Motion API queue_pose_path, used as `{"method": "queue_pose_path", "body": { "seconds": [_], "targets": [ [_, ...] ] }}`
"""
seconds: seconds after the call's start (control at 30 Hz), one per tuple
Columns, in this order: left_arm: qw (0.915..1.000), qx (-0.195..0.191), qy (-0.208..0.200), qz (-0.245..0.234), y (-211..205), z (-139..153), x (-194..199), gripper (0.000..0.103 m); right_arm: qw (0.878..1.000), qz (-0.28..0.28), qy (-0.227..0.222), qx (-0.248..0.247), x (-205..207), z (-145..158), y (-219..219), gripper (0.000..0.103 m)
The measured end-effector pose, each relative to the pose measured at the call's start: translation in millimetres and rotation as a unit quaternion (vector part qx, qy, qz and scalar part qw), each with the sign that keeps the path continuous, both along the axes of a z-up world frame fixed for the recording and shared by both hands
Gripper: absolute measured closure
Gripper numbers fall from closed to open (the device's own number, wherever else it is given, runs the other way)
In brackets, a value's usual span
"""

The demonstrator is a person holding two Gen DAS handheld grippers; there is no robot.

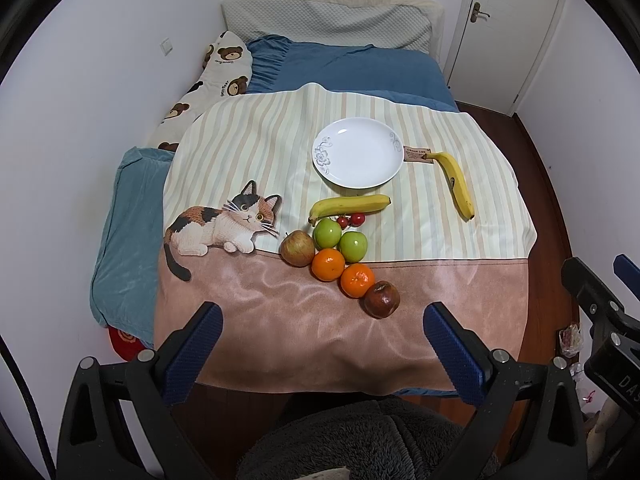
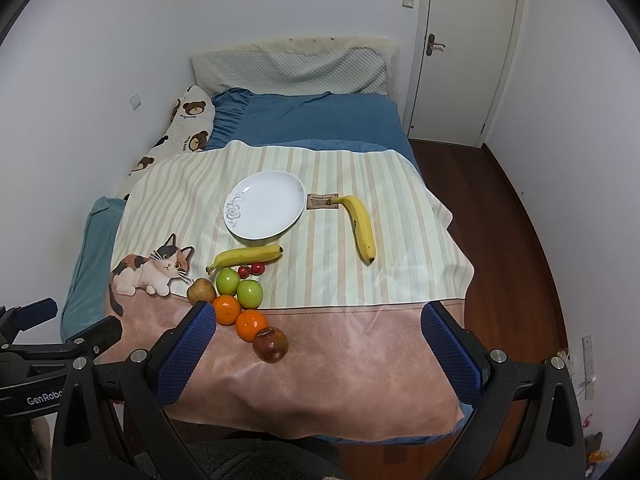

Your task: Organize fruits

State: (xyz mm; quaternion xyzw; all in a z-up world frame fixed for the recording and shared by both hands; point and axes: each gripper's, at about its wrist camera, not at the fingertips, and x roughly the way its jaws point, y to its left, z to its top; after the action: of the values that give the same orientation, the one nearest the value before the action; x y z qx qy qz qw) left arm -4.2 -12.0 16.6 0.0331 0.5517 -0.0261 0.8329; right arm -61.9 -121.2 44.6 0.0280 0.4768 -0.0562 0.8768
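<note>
An empty white plate (image 1: 358, 152) (image 2: 264, 205) lies on the striped cloth (image 1: 256, 136) (image 2: 360, 280) over the bed. One banana (image 1: 350, 207) (image 2: 246, 258) lies just before the plate, another (image 1: 454, 182) (image 2: 362, 226) to its right. Below the near banana cluster red cherries (image 1: 352, 220) (image 2: 252, 269), two green apples (image 1: 327, 233) (image 2: 250, 294), a yellow-red apple (image 1: 297, 248) (image 2: 201, 290), two oranges (image 1: 328, 265) (image 2: 251, 324) and a dark red apple (image 1: 382, 299) (image 2: 271, 344). My left gripper (image 1: 322, 324) and right gripper (image 2: 316, 324) hover open at the bed's near end, holding nothing.
A cat picture (image 1: 224, 226) (image 2: 150, 274) is printed on the cloth's left. Blue bedding (image 1: 352, 68) and pillows (image 1: 320, 20) lie beyond the plate. A wall runs along the left; wooden floor (image 2: 512, 216) and a door (image 2: 468, 48) are on the right.
</note>
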Motion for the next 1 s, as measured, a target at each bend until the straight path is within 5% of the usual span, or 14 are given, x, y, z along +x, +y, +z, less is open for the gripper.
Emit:
{"method": "queue_pose_path", "body": {
  "seconds": [1.0],
  "targets": [
    [1.0, -0.003, -0.001, 0.001, -5.7, 4.1, 14.9, 0.0, 1.0, 0.001, 0.012, 0.013, 15.5, -13.7, 4.3, 0.0]
  ]
}}
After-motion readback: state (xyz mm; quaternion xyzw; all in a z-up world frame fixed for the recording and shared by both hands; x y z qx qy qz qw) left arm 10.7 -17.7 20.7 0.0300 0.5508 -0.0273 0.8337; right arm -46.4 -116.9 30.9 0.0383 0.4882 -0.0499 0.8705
